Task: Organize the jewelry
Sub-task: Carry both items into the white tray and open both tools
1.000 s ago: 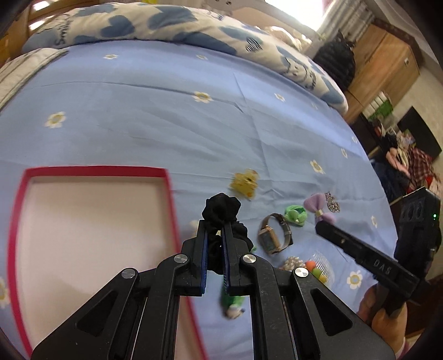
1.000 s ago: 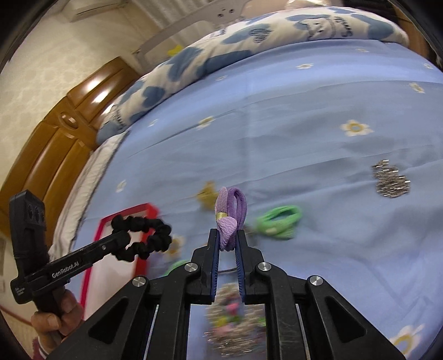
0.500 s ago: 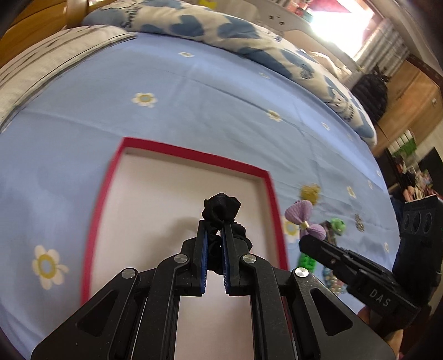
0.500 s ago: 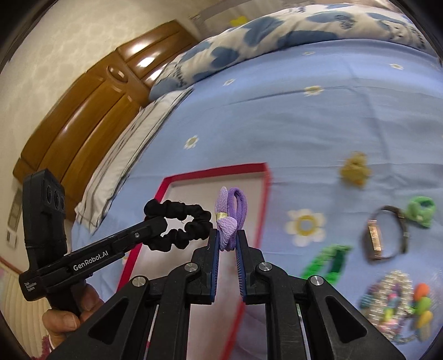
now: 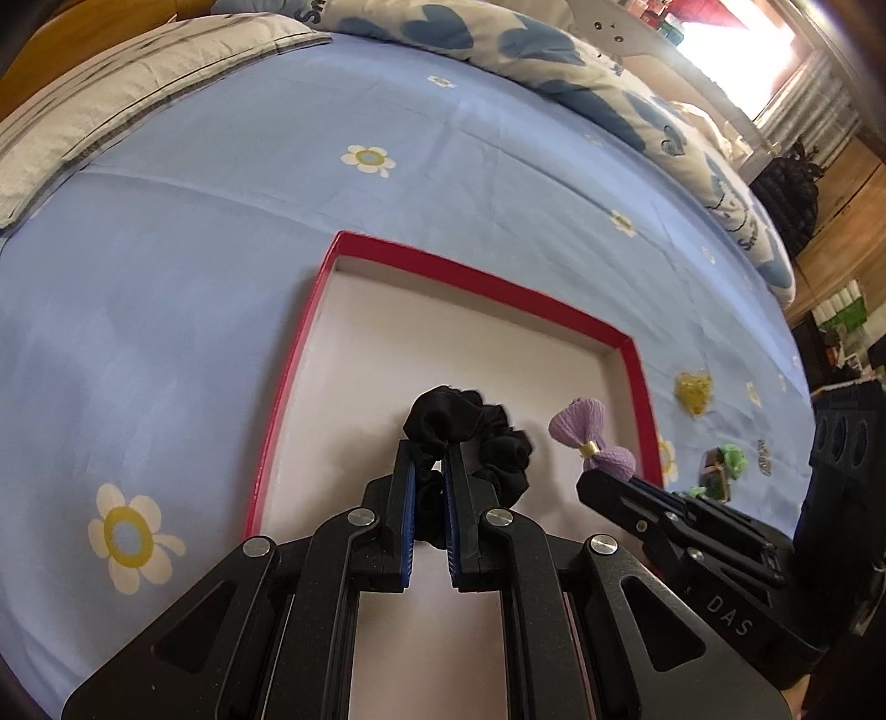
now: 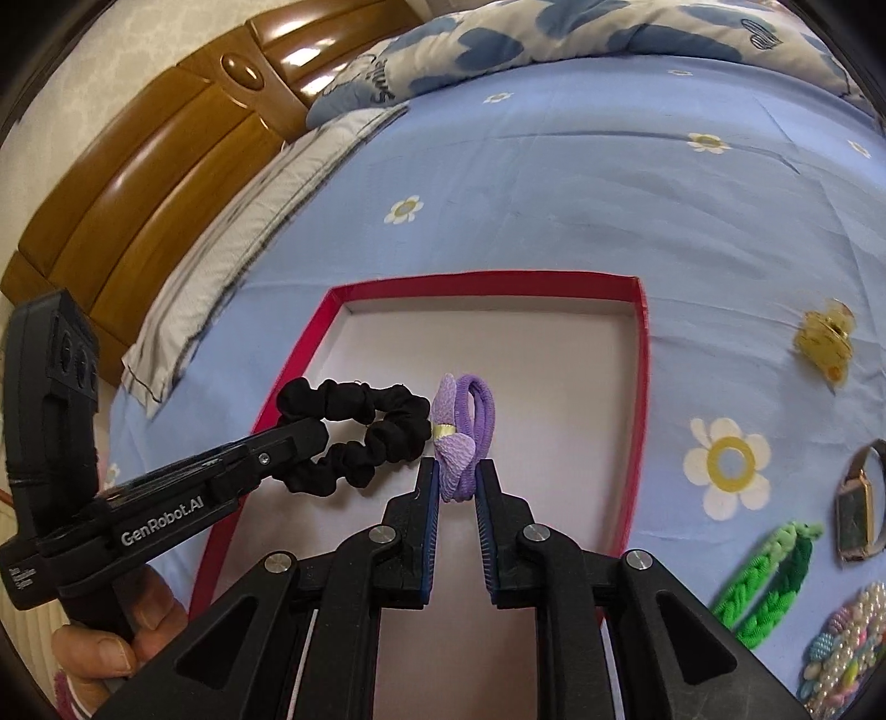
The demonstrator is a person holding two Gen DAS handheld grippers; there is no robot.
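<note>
A red-rimmed box (image 5: 476, 271) with a white floor lies on the blue flowered bedsheet; it also shows in the right wrist view (image 6: 487, 279). My left gripper (image 5: 429, 448) is shut on a black scrunchie (image 5: 470, 423) and holds it over the box. In the right wrist view the black scrunchie (image 6: 354, 432) hangs from the left gripper (image 6: 310, 437). My right gripper (image 6: 457, 471) is shut on a purple bow hair tie (image 6: 462, 437) over the box, right beside the scrunchie. The bow (image 5: 590, 437) and the right gripper (image 5: 595, 484) show in the left wrist view.
Right of the box lie a yellow clip (image 6: 828, 343), a watch (image 6: 855, 509), a green braided hair tie (image 6: 769, 581) and a pearl bead piece (image 6: 847, 648). A wooden headboard (image 6: 166, 166) and pillows (image 6: 554, 33) stand beyond. The yellow clip (image 5: 692, 390) shows in the left view.
Both grippers have moved left from the loose jewelry to over the box, each carrying its hair tie. The box now fills the middle of both views.
</note>
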